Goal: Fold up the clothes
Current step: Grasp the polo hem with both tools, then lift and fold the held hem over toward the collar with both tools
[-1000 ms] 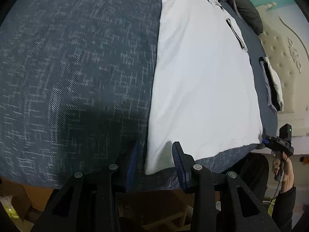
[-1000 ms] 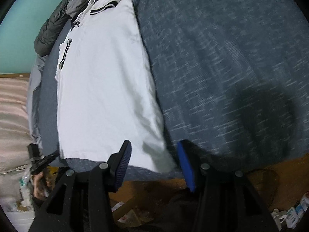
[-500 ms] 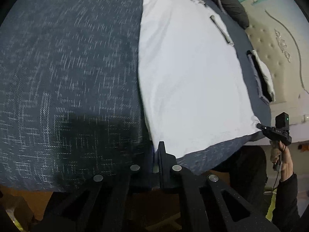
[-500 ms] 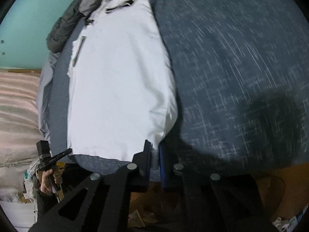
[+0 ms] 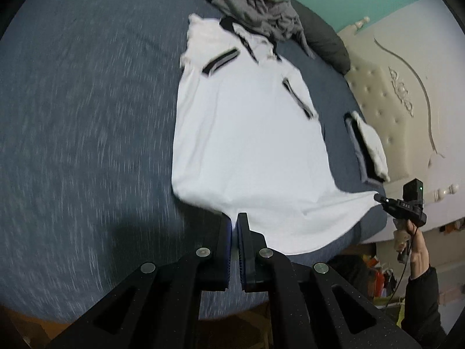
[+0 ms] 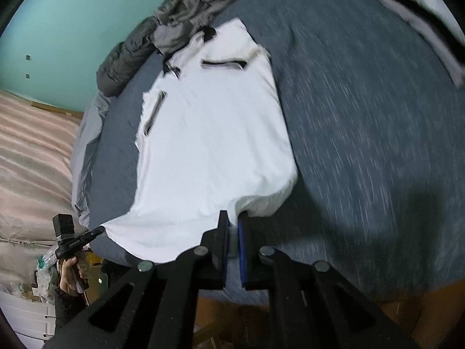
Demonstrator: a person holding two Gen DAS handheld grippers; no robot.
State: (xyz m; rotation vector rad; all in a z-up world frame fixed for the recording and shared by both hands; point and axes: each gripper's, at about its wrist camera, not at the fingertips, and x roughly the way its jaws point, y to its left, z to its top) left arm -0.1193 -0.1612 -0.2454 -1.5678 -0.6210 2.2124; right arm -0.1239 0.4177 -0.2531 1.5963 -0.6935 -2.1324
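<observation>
Two grippers now hold the lower hem of the white shirt (image 5: 247,145), one at each bottom corner. The left gripper (image 5: 234,224) has its fingers pressed together on the hem at 6 o'clock of its own view, and the right gripper (image 6: 233,226) is clamped in the same way on the other corner, at 6 o'clock of the right wrist view. One second ago both pairs of fingers stood apart around the corners, and half a second ago they closed while the hem lay on the bed. Now the corners are raised and the hem hangs as a curve between them, with a soft bulge of cloth near each grip. The shirt itself lies on the blue bed cover (image 5: 87,116) with its sleeves already turned inward, their dark-trimmed cuffs on the chest, and its collar points to 12 o'clock, beside a pile of grey clothes (image 5: 255,0). I judge that the side folds are done and that the bottom is being brought up toward the collar. A folded stack of clothes (image 5: 369,151) rests at 3 o'clock in the left wrist view, near the cream headboard (image 5: 407,87). In that same view the other gripper appears at 4 o'clock, held by a hand (image 5: 407,232) in a dark sleeve. It carries small pale letters on its side, but they are too small to read. I see no brand or label on the shirt.
</observation>
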